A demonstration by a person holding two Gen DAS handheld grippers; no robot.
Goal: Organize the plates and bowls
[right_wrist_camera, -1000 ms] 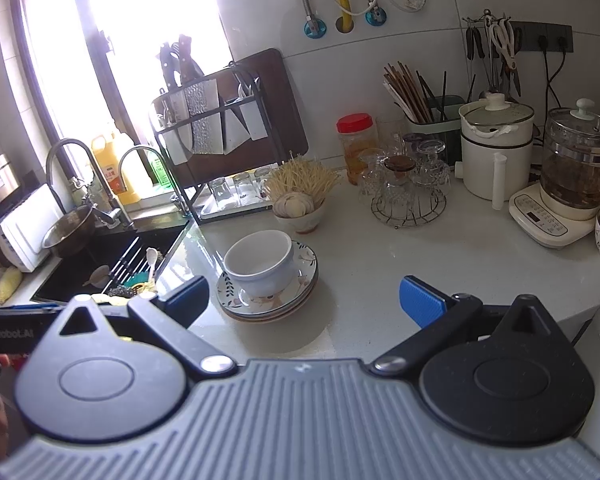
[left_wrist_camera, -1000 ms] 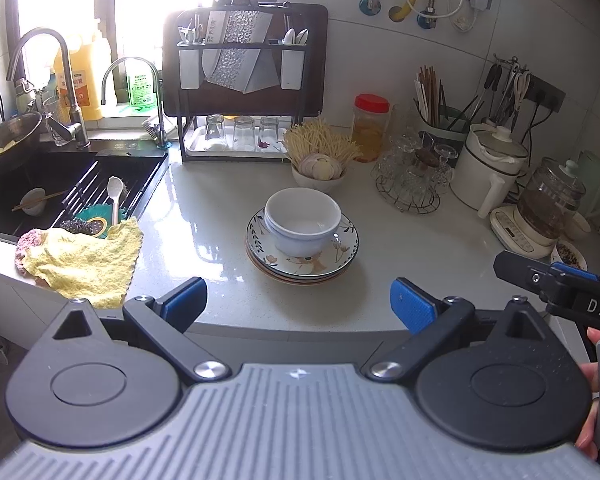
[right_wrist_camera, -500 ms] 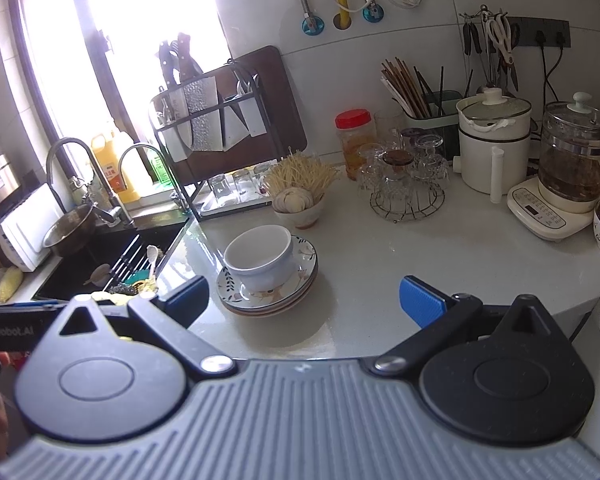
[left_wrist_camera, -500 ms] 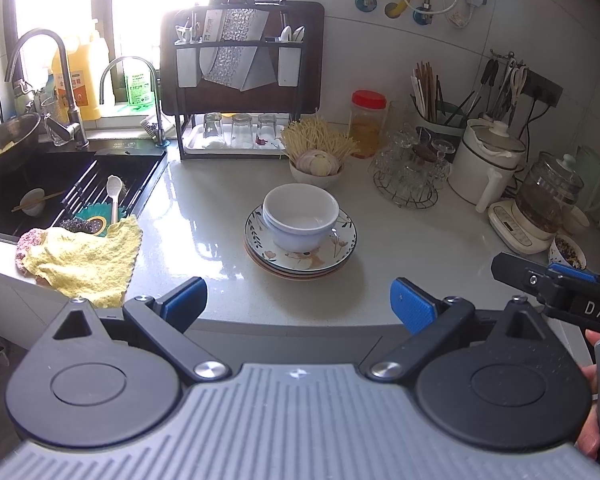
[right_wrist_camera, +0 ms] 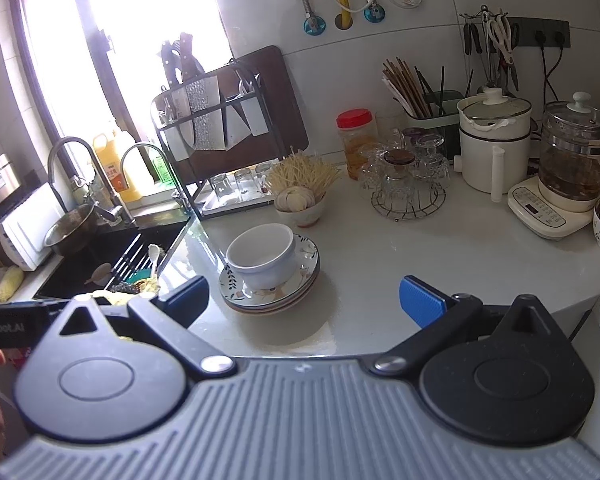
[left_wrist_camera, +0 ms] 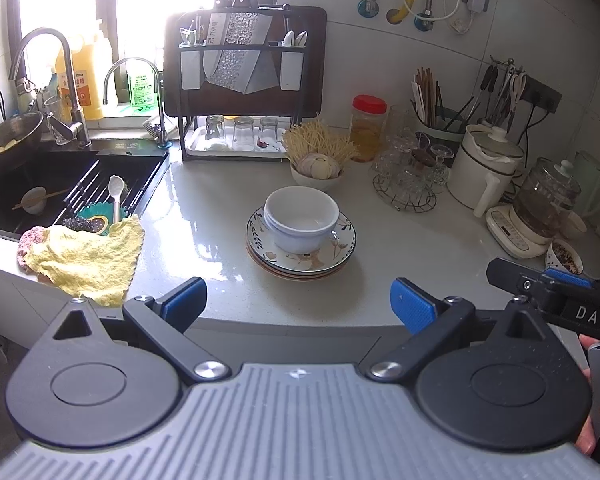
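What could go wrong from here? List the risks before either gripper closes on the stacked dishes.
1. The white bowls sit nested on the stacked plates; lifting the plates may let them slide off.
2. The countertop looks glossy, so a pushed stack may skid.
3. The garlic bowl and glass rack stand just behind; overreaching could knock them.

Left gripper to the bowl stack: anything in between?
Nothing. Left wrist view shows only bare countertop between the open left gripper and the bowls stacked on plates.

Lower plates (left_wrist_camera: 300,270) mostly hidden under bowl (left_wrist_camera: 302,218)
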